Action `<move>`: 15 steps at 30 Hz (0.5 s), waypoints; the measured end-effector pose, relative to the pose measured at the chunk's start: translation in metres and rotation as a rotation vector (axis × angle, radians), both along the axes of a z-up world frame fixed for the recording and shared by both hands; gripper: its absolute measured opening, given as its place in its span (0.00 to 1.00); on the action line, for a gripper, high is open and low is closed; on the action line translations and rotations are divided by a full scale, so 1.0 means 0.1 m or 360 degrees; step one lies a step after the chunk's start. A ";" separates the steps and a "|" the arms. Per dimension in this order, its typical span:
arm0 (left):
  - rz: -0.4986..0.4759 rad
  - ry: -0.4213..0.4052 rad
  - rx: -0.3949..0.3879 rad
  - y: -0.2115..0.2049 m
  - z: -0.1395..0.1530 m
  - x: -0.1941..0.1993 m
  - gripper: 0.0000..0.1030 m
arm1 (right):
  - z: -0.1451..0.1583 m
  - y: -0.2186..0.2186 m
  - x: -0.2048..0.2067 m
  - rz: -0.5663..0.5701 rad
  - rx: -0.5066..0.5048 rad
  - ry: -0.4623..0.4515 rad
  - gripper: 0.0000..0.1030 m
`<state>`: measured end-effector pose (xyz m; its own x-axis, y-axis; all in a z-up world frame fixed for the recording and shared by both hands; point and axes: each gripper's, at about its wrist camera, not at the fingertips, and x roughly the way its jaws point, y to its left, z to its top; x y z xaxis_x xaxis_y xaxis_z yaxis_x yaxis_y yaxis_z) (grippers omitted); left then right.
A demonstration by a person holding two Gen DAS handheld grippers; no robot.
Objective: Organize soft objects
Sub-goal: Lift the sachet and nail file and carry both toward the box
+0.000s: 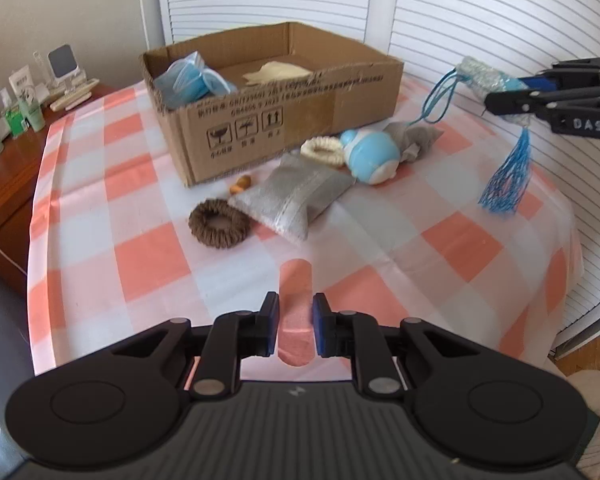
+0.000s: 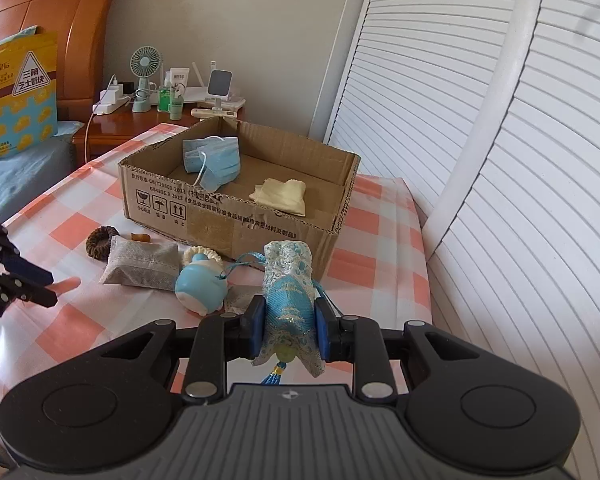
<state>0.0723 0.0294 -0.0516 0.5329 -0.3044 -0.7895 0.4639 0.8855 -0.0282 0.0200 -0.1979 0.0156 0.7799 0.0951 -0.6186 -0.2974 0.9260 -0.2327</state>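
My left gripper (image 1: 295, 326) is shut on a pink adhesive bandage (image 1: 296, 280), held above the checked tablecloth; it also shows in the right wrist view (image 2: 50, 280). My right gripper (image 2: 290, 322) is shut on a blue brocade sachet (image 2: 290, 292) with a blue tassel (image 1: 506, 176), held above the table's right side; it also shows in the left wrist view (image 1: 512, 96). The open cardboard box (image 1: 300, 116) holds blue face masks (image 2: 212, 160) and a yellow cloth (image 2: 282, 196). In front of it lie a grey pouch (image 1: 296, 200), a brown scrunchie (image 1: 219, 223), a cream scrunchie (image 1: 322, 151) and a blue toy (image 1: 370, 156).
A second grey pouch (image 1: 414, 140) lies behind the blue toy, and a small orange piece (image 1: 240, 185) sits by the box. A wooden nightstand (image 2: 140, 120) with a fan and bottles stands at the left. White louvered doors (image 2: 520, 160) close off the right side.
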 end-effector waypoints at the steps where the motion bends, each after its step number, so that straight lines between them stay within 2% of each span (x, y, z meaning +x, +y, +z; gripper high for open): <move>1: -0.0011 -0.0008 0.0000 0.00 0.04 0.00 0.15 | 0.01 0.01 0.00 0.0007 0.0002 -0.0002 0.29; 8: -0.0109 -0.0110 -0.0007 -0.06 0.45 0.11 0.15 | 0.19 0.05 0.08 0.0104 0.0044 -0.0047 0.29; 15: -0.0139 -0.0276 -0.0034 -0.26 0.92 0.55 0.15 | 0.45 0.09 0.31 0.0152 0.0049 -0.0151 0.29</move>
